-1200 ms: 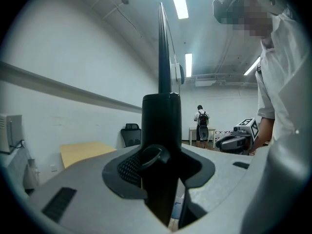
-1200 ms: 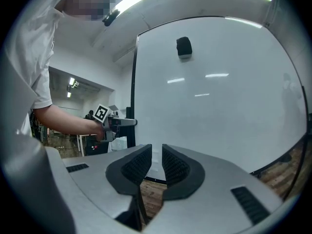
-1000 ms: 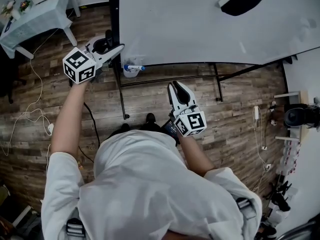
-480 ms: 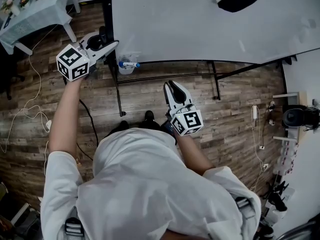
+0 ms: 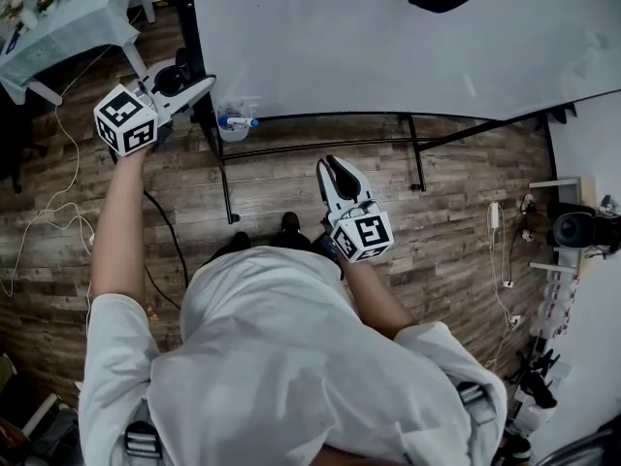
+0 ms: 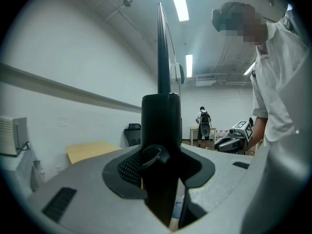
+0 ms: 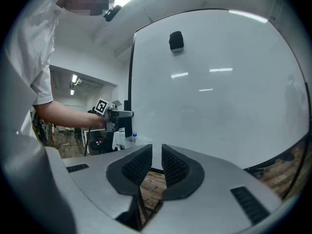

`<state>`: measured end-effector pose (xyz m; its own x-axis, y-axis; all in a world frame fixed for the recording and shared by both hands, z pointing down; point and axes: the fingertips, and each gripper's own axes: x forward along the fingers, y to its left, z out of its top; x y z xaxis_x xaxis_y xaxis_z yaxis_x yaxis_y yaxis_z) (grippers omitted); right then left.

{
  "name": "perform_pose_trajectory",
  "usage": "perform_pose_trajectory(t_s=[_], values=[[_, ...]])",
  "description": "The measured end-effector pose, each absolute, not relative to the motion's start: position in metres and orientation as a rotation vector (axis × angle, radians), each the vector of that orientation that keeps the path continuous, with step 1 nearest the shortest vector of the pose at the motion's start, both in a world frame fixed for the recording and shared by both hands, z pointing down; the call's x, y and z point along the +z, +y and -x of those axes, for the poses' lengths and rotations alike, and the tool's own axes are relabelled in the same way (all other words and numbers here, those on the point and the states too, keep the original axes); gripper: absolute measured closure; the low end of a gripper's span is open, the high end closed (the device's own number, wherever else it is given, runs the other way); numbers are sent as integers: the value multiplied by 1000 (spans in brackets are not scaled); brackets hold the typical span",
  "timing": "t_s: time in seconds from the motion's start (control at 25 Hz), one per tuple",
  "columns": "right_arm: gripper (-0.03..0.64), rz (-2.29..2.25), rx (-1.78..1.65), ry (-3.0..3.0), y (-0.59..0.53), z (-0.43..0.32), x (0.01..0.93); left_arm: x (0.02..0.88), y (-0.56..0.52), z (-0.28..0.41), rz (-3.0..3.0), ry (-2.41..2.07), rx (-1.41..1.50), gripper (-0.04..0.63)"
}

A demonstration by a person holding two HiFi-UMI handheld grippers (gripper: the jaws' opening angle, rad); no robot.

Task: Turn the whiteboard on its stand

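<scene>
Your left gripper (image 5: 204,84) has its fingers clamped on the left edge of the large white black-framed whiteboard (image 5: 388,37), upright on its black metal stand (image 5: 320,147). That edge has swung left (turn progressing). Right gripper (image 5: 337,170): fingers narrow, empty.

1. This looks like an office or a lab workroom: a large whiteboard (image 5: 388,37) stands on a black stand (image 5: 225,178).
2. Long strip lights (image 6: 179,1) hang under a bare ceiling.
3. An office chair (image 6: 131,133) and a desk (image 6: 90,151) stand by the white wall.
4. Loose cables (image 5: 70,212) lie on the wood-plank floor (image 5: 291,187).
</scene>
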<state>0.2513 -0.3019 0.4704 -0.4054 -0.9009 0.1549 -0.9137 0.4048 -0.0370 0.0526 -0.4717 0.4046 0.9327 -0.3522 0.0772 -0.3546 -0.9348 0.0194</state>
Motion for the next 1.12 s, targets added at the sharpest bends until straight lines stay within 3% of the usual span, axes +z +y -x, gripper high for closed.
perform_pose_trajectory(t_s=[1.12], values=[[563,-1599,184,-2593,-314,-281,466,397,-470,-48,-3045,-595,136,419]])
